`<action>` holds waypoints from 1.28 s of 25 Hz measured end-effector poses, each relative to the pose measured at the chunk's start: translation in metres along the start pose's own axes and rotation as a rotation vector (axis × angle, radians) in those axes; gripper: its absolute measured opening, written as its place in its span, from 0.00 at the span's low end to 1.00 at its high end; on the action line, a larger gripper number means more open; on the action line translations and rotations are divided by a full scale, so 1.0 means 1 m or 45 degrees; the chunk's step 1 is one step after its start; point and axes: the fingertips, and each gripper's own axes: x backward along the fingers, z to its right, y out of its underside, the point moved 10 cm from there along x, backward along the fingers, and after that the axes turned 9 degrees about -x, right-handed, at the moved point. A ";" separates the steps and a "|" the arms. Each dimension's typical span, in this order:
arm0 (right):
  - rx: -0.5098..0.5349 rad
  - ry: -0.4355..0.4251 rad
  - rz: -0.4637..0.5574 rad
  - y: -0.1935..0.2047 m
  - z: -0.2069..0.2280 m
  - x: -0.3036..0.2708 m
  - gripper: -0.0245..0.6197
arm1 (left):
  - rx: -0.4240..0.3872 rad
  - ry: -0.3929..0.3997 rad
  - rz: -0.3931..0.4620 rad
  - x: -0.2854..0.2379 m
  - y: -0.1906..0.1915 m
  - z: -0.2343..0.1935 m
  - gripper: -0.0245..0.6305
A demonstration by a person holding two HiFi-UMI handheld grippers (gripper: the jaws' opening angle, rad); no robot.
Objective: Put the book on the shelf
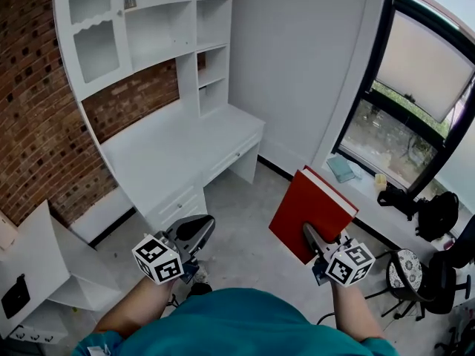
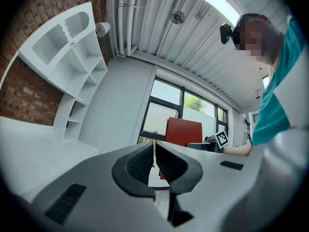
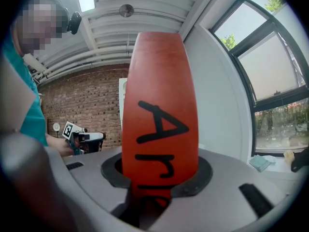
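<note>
A red hardback book (image 1: 312, 212) hangs in the air at the right of the head view, my right gripper (image 1: 318, 243) shut on its near edge. In the right gripper view its red spine (image 3: 159, 115) with black lettering stands upright between the jaws. The white shelf unit (image 1: 159, 28) with open compartments stands over a white desk (image 1: 178, 150) at the far left. My left gripper (image 1: 194, 230) is held low at the left, shut with nothing in it; its pads (image 2: 141, 164) sit almost together. The book (image 2: 184, 132) shows beyond them.
A brick wall (image 1: 30, 87) lies behind the shelf unit. A low white cabinet (image 1: 52, 269) sits at the near left. At the right are a large window (image 1: 415, 87), its sill with small items (image 1: 343, 167), a black bag (image 1: 436, 213) and a stool (image 1: 405, 270).
</note>
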 end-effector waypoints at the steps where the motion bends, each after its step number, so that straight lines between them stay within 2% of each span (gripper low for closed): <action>1: 0.003 0.010 0.000 -0.001 0.003 -0.013 0.30 | 0.004 0.010 0.008 -0.004 0.003 -0.015 0.08; 7: 0.009 0.059 0.019 -0.015 0.014 -0.130 0.30 | 0.021 0.057 0.044 -0.031 0.008 -0.136 0.08; 13: 0.035 0.063 0.018 -0.047 0.015 -0.254 0.30 | 0.021 0.107 0.050 -0.060 -0.014 -0.267 0.08; 19: 0.000 0.109 0.030 -0.066 0.025 -0.353 0.31 | 0.025 0.132 0.031 -0.079 -0.029 -0.375 0.08; 24: -0.020 0.133 0.011 -0.076 0.039 -0.409 0.31 | 0.034 0.120 0.015 -0.093 -0.033 -0.435 0.08; 32: -0.045 0.095 -0.010 -0.088 0.080 -0.461 0.31 | 0.020 0.068 -0.012 -0.122 -0.032 -0.481 0.08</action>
